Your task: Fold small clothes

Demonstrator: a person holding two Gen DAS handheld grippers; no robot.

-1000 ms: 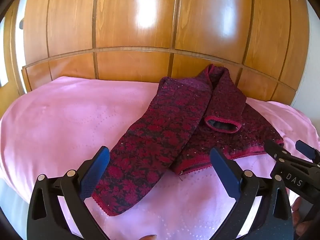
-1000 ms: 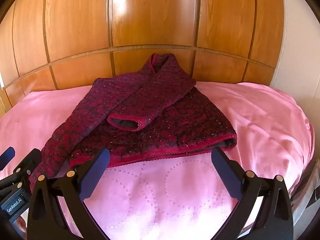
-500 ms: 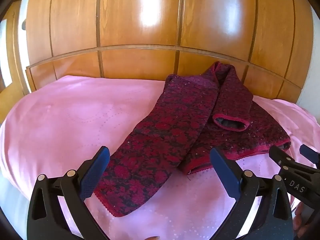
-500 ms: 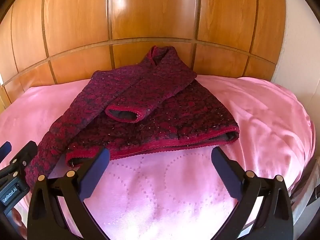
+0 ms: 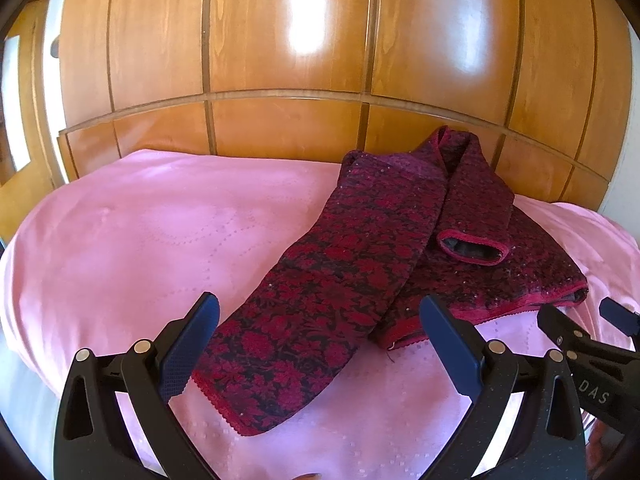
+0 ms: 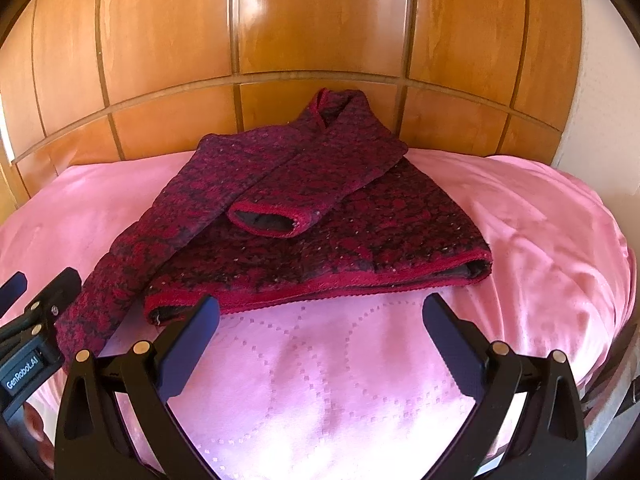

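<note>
A small dark red floral knit jacket (image 5: pixel 400 232) lies on the pink bedspread (image 5: pixel 140 240). One sleeve is folded across its body, its cuff (image 5: pixel 472 248) facing me. The other sleeve (image 5: pixel 296 340) stretches out toward my left gripper (image 5: pixel 320 340), which is open and empty just in front of the sleeve's end. In the right wrist view the jacket (image 6: pixel 320 208) lies ahead, its hem (image 6: pixel 320 284) facing me. My right gripper (image 6: pixel 320 336) is open and empty just short of the hem. Each gripper shows at the edge of the other's view.
A glossy wooden headboard (image 5: pixel 280 60) rises right behind the bed; the jacket's collar (image 6: pixel 332 108) leans against it. The bedspread (image 6: pixel 540 220) falls away at the right edge, next to a pale wall (image 6: pixel 600 80).
Both grippers have moved closer to the jacket, so it looks larger and lower in both views. The jacket has not moved. Both grippers stay open.
</note>
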